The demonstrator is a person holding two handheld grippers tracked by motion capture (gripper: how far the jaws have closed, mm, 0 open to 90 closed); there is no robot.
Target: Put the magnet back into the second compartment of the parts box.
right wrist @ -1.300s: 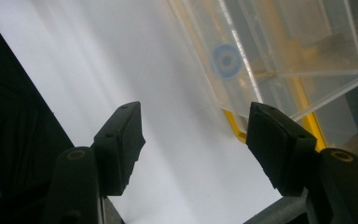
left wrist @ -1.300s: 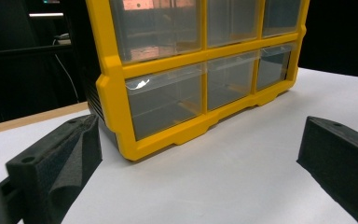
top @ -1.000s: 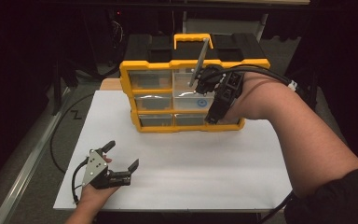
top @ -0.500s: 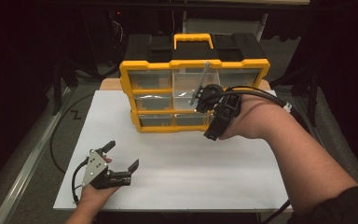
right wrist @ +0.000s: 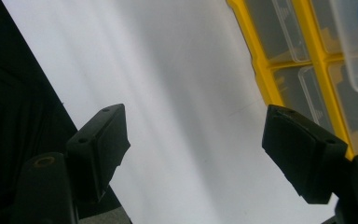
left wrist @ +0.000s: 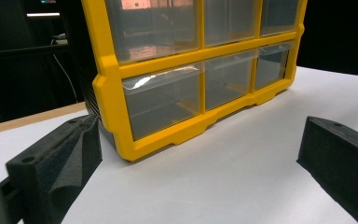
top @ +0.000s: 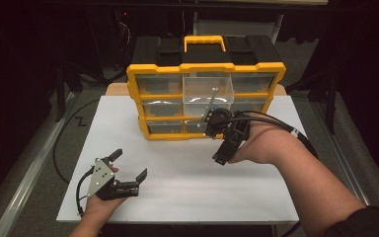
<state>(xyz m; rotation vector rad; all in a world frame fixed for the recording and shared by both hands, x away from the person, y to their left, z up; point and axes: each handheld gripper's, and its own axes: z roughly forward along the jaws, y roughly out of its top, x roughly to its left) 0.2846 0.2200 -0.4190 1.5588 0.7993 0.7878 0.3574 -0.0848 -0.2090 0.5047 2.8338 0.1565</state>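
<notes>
A yellow organiser (top: 160, 98) with clear drawers stands upright on the white board (top: 177, 197). Its upper middle drawer (top: 207, 89) sticks out of the front. My right gripper (top: 222, 150) hangs just in front of the organiser's lower right part, pointing down at the board. Its jaws have just been opening, and nothing is between them. The right gripper (right wrist: 193, 123) view shows bare board between the jaws, with the organiser (right wrist: 279, 79) at the right. My left gripper (top: 129, 164) rests open at the front left, facing the organiser (left wrist: 116, 93). There is nothing in the left gripper (left wrist: 200, 130).
The organiser has a yellow handle (top: 205, 42) on a black top. The board's front edge (top: 177, 220) is near the person's forearms. Cables trail from both grippers. Dark floor and a metal rail (top: 19, 192) lie to the left.
My right hand has come down from the organiser's front towards the board, and its jaws stand wider. The left gripper has stayed still.
</notes>
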